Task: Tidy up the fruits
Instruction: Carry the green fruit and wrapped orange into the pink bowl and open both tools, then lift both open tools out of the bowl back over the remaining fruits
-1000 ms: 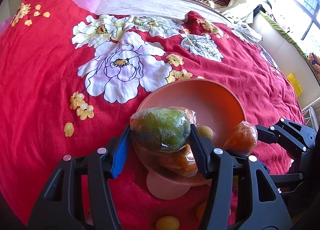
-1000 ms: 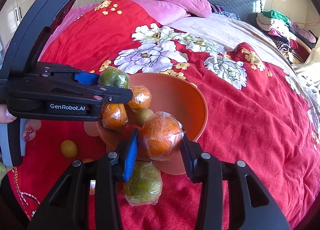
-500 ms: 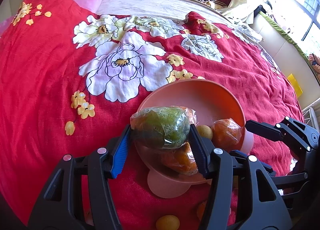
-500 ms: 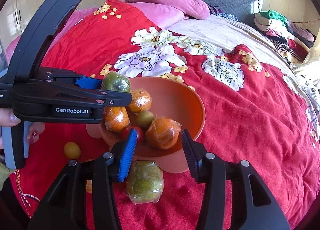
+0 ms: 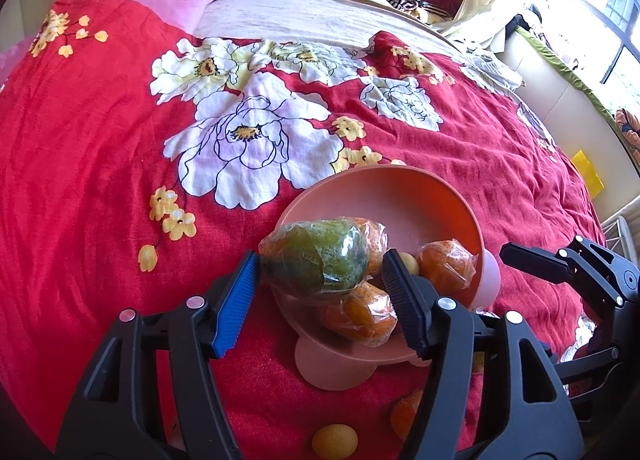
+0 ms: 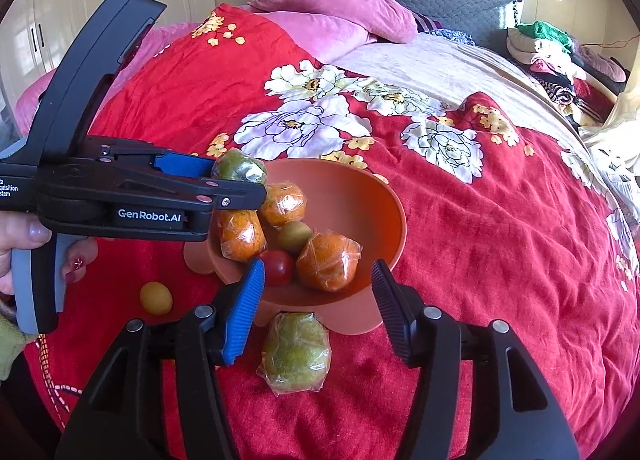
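In the left wrist view the left gripper (image 5: 318, 280) sits low in the centre of the frame with a plastic-wrapped green fruit (image 5: 316, 258) between its pads. Its jaws have just been opening: the blue pad (image 5: 236, 304) is at the fruit's wrapped left end, while a narrow gap shows between the fruit and the black pad (image 5: 404, 302), so whether it is gripped cannot be told. The fruit is poised over the near rim of an orange bowl (image 5: 384, 195), above a wrapped orange (image 5: 360, 314).

In the right wrist view the right gripper (image 6: 318, 300) occupies the bottom of the frame. Its jaws have just been opening and stand wide apart with nothing pressed between them. Just beyond its tips, in the bowl's near part, lie a wrapped orange (image 6: 328, 262), a small red fruit (image 6: 278, 266) and a small green fruit (image 6: 294, 236). A second wrapped green fruit (image 6: 296, 352) lies on the red floral bedspread (image 6: 500, 240) in front of the bowl, low in the frame between the gripper's arms. A small yellow fruit (image 6: 156, 298) rests on the bedspread at lower left, near the fingers (image 6: 78, 262) that hold the left gripper's handle.
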The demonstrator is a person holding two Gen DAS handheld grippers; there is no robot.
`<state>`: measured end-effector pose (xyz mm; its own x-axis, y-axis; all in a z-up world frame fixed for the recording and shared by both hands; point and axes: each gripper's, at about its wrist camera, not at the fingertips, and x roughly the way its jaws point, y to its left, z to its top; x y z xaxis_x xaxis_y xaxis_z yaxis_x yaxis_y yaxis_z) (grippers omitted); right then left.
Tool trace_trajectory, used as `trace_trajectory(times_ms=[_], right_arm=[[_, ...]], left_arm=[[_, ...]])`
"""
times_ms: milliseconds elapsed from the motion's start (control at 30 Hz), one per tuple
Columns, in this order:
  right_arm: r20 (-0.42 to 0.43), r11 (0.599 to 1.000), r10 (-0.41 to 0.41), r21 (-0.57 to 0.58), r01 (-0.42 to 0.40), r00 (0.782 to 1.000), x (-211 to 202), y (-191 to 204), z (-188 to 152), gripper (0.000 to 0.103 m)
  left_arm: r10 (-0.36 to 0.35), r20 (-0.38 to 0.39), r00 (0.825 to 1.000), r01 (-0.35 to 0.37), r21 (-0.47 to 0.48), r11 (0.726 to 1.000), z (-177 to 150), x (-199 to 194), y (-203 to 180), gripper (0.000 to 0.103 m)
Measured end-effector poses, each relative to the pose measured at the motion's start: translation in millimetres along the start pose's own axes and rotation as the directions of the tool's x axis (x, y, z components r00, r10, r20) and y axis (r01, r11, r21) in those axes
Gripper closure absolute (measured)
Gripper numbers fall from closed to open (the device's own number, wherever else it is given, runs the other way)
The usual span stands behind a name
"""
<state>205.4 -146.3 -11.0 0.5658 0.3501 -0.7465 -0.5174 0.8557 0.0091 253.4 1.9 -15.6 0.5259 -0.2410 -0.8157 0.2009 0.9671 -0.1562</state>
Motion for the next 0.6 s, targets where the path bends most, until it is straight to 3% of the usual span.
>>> trace_trajectory(times_ms=[600], right_arm=[[0.016,0.999,-0.013,0.033,0.012,1.000,-15.0,-9.7,-4.5,0.033]], left_arm=[[0.007,0.049,0.999,-0.007,0.012,1.000,-3.2,-27.5,-7.9,0.027]])
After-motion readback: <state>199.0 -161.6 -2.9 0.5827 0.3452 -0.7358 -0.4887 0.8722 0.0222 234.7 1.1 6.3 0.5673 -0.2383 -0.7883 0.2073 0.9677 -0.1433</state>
